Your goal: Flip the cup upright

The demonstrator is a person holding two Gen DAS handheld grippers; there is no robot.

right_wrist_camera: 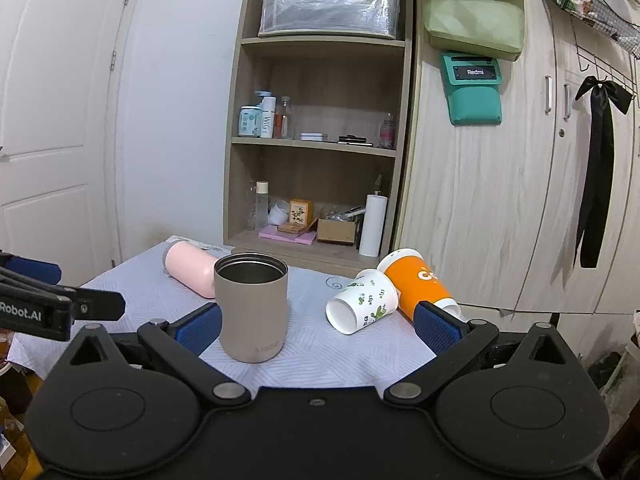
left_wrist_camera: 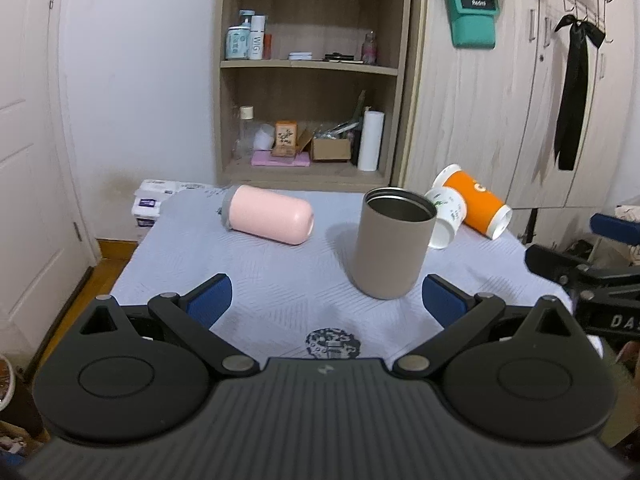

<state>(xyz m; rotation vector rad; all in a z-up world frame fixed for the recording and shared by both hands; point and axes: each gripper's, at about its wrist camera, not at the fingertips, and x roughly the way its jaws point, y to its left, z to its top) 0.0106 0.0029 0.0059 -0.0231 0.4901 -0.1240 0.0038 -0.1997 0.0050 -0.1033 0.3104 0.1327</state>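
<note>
1. Here the counter (left_wrist_camera: 280, 300) wears a pale quilted cloth with a dark round print just ahead of the left hand-held gripper (left_wrist_camera: 326, 300).
2. The left hand-held gripper is spread wide with nothing between its blue pads; the taupe cup (left_wrist_camera: 394, 244) stands upright, mouth up, just ahead of it and toward its right finger, not touching.
3. The right hand-held gripper (right_wrist_camera: 316, 326) is likewise spread and holds nothing; the taupe cup (right_wrist_camera: 252, 308) stands just beside its left pad, whether touching I cannot tell.
4. Farther ahead of the left hand-held gripper, a pink cup (left_wrist_camera: 270, 220) lies on its side.
5. Ahead of the right hand-held gripper and toward its right finger, a white floral paper cup (right_wrist_camera: 362, 300) and an orange cup (right_wrist_camera: 416, 284) lie on their sides, touching each other.
6. Beyond the counter stands a wooden shelf unit (right_wrist_camera: 320, 140) holding bottles, small boxes and a white roll.
7. To the right of it run pale wood wardrobe doors (right_wrist_camera: 500, 200) with a teal pouch (right_wrist_camera: 472, 92) and a black ribbon bow (right_wrist_camera: 600, 160) hanging.
8. To the left is a white door (right_wrist_camera: 52, 120) and a white wall.
</note>
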